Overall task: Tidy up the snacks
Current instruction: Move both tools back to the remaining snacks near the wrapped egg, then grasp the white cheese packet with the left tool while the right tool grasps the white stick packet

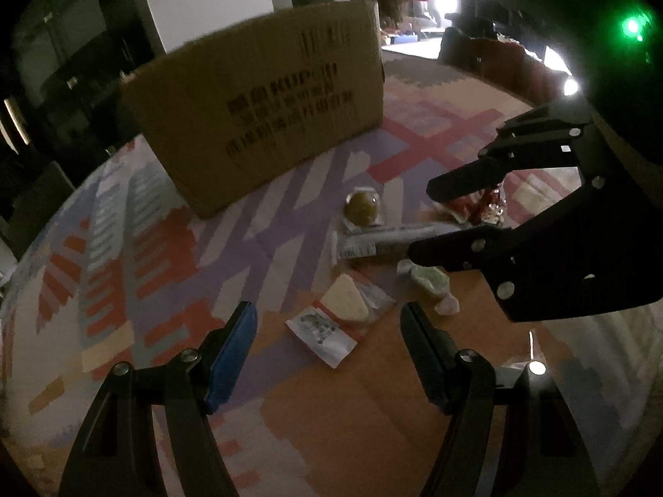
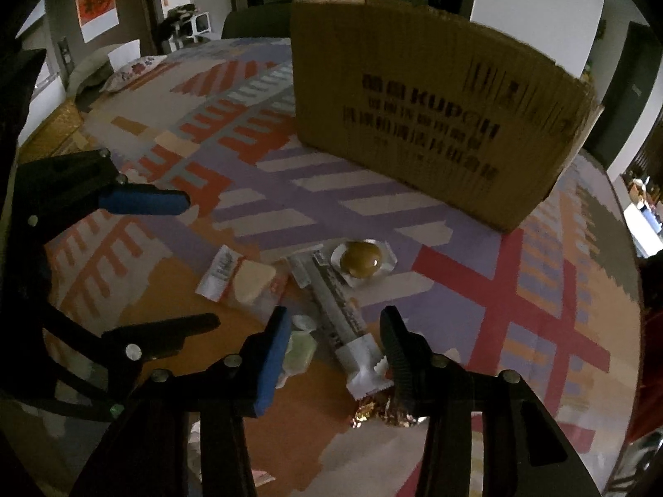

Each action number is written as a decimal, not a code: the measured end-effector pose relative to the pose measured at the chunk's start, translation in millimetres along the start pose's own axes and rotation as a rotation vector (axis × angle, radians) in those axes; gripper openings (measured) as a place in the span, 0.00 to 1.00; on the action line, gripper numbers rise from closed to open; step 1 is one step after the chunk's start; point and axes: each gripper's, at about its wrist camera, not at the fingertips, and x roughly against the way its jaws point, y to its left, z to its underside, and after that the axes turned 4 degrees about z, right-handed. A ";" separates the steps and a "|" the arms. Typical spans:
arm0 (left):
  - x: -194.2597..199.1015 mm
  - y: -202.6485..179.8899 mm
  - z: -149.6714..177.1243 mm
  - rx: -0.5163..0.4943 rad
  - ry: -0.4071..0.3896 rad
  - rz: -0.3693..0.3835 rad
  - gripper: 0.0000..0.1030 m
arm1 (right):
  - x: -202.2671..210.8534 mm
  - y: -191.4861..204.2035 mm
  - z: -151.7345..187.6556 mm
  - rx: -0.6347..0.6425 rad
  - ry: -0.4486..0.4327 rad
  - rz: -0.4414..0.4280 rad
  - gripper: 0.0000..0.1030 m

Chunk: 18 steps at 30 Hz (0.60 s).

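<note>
Several snacks lie on a patterned tablecloth in front of a cardboard box (image 1: 265,116) (image 2: 435,116). My left gripper (image 1: 327,314) (image 2: 201,261) is open above a pale triangular snack packet (image 1: 346,302) (image 2: 248,281), with nothing pressed between its pads. My right gripper (image 2: 335,317) (image 1: 422,219) is open too, and its fingers straddle the near end of a long grey stick pack (image 2: 335,302) (image 1: 398,238) without gripping it. A round brown snack in a clear pack (image 1: 363,206) (image 2: 363,264) lies just beyond the stick.
A pale green wrapped candy (image 2: 300,350) (image 1: 431,281) lies by the right gripper's blue finger. A red and gold foil wrapper (image 2: 381,414) (image 1: 476,207) sits under its other finger. The tablecloth (image 1: 165,248) reaches the round table's edge. Chairs and furniture stand beyond.
</note>
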 end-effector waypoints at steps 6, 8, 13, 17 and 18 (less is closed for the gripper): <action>-13.4 2.5 -0.5 -0.007 0.010 0.018 0.68 | -10.9 -3.1 -0.7 -0.021 0.000 -0.026 0.44; -17.5 4.1 -1.8 -0.001 0.018 0.030 0.66 | -14.7 -4.4 -2.1 -0.025 0.000 -0.035 0.44; -26.7 7.3 -5.0 0.008 0.033 0.044 0.63 | -23.4 -7.4 -5.6 -0.039 0.010 -0.058 0.44; -30.0 10.8 -5.9 0.040 0.044 0.079 0.61 | -28.2 -8.9 -8.2 -0.047 0.020 -0.078 0.44; -31.7 12.3 -5.7 0.057 0.052 0.090 0.56 | -29.7 -9.9 -8.6 -0.055 0.024 -0.085 0.44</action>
